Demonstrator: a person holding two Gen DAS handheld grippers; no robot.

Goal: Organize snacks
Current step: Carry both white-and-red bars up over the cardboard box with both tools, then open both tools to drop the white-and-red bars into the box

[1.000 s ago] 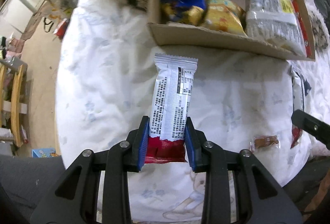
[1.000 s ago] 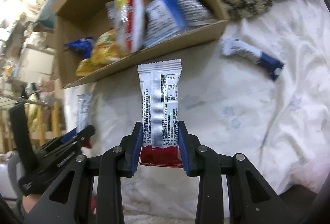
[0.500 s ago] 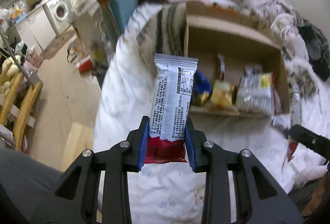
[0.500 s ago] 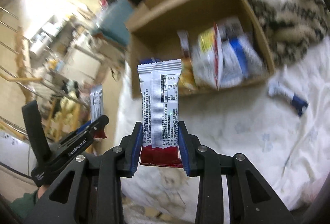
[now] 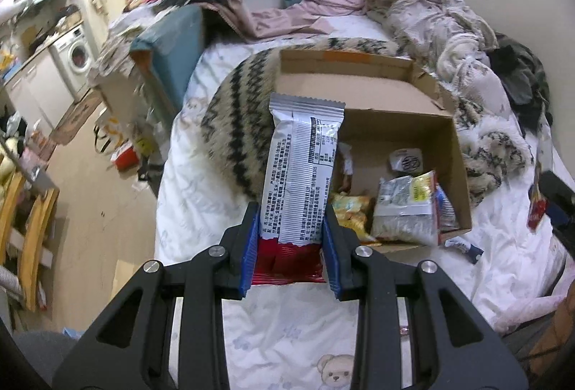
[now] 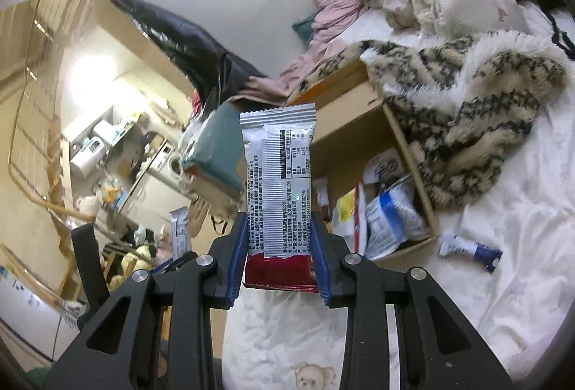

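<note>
My left gripper (image 5: 290, 224) is shut on a silver and red snack packet (image 5: 301, 167), held upright above the bed. My right gripper (image 6: 279, 232) is shut on a second silver and red snack packet (image 6: 278, 174), also upright. An open cardboard box (image 5: 406, 124) lies on the bed beyond both; it holds several snack bags (image 5: 402, 210). The same box (image 6: 354, 142) shows in the right wrist view to the right of the held packet. A small blue and white snack (image 6: 470, 248) lies loose on the sheet near the box's front corner. The left gripper with its packet (image 6: 179, 232) shows low at the left of the right wrist view.
A striped fuzzy blanket (image 5: 237, 124) lies beside the box, with heaped clothes (image 5: 424, 5) at the far end of the bed. The white sheet (image 5: 287, 339) runs below the grippers. Left of the bed are wooden floor, a teal chair (image 5: 169, 45) and a washing machine (image 5: 77, 54).
Both grippers have risen and tipped up with their packets. The box, close and seen from its front edge before, now lies farther below with its inside in view.
</note>
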